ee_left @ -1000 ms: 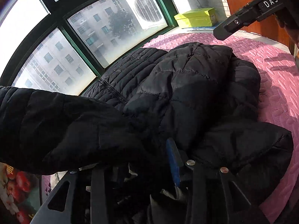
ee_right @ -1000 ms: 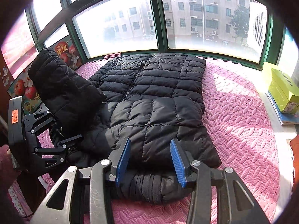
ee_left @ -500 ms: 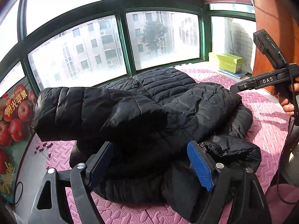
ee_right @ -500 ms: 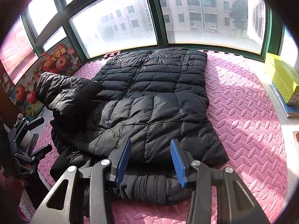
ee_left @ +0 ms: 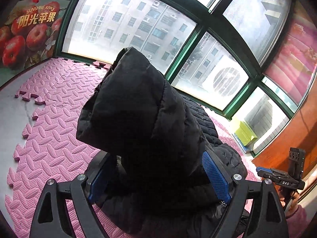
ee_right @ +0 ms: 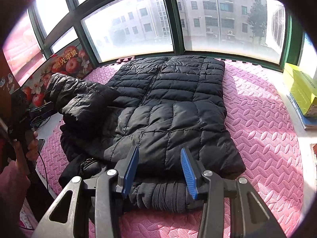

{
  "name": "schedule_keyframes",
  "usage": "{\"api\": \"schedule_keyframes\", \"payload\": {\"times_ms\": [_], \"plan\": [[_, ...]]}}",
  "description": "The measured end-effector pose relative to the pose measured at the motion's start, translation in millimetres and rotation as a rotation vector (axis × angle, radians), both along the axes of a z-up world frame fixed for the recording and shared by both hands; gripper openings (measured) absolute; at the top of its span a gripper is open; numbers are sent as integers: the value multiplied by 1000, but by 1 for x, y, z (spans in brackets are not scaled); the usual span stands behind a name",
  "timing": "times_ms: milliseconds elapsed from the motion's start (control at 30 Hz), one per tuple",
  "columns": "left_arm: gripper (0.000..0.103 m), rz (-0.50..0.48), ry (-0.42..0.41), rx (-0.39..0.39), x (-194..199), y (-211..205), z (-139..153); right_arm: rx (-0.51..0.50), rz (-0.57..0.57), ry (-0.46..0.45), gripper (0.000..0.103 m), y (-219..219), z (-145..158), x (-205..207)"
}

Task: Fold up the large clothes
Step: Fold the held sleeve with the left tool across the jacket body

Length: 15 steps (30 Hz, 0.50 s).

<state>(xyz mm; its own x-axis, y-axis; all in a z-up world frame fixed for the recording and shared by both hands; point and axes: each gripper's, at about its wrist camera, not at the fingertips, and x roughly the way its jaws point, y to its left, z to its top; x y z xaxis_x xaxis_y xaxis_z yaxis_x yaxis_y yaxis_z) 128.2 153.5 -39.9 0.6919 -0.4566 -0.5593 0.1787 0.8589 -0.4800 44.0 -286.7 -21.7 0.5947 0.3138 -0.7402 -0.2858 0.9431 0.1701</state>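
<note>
A black quilted jacket [ee_right: 174,103] lies zipped and flat on the pink foam mat [ee_right: 257,129]. One sleeve [ee_right: 79,99] sticks out to the left, slightly raised. In the left wrist view that sleeve [ee_left: 138,109] runs between the jaws of my left gripper [ee_left: 156,158], which are opening wide; the right blue pad [ee_left: 216,176] is clear of the cloth. My right gripper [ee_right: 159,150] is at the jacket's near edge, shut on the bunched black cloth there. Each gripper also shows in the other's view: the left gripper [ee_right: 41,109], the right gripper [ee_left: 277,176].
Green-framed windows wall the far side. A yellow box [ee_right: 299,91] sits on books on the right ledge. An apple poster [ee_left: 29,33] stands at the left. The mat's jigsaw edge [ee_left: 27,107] meets bare grey floor. A person's hand [ee_right: 31,144] holds the left gripper.
The left gripper let go of the sleeve, its jaws spreading wide, and it rolled and pulled away to the left. The sleeve sank and now points left. The right gripper stayed still.
</note>
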Motion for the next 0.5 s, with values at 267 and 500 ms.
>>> {"api": "schedule_keyframes", "payload": {"times_ms": [267, 500], "plan": [[94, -119, -197, -22, 8, -43, 58, 20, -62, -12, 51, -24, 3, -8], [103, -421, -248, 58, -3, -163, 88, 47, -106, -43, 52, -39, 11, -11]]}}
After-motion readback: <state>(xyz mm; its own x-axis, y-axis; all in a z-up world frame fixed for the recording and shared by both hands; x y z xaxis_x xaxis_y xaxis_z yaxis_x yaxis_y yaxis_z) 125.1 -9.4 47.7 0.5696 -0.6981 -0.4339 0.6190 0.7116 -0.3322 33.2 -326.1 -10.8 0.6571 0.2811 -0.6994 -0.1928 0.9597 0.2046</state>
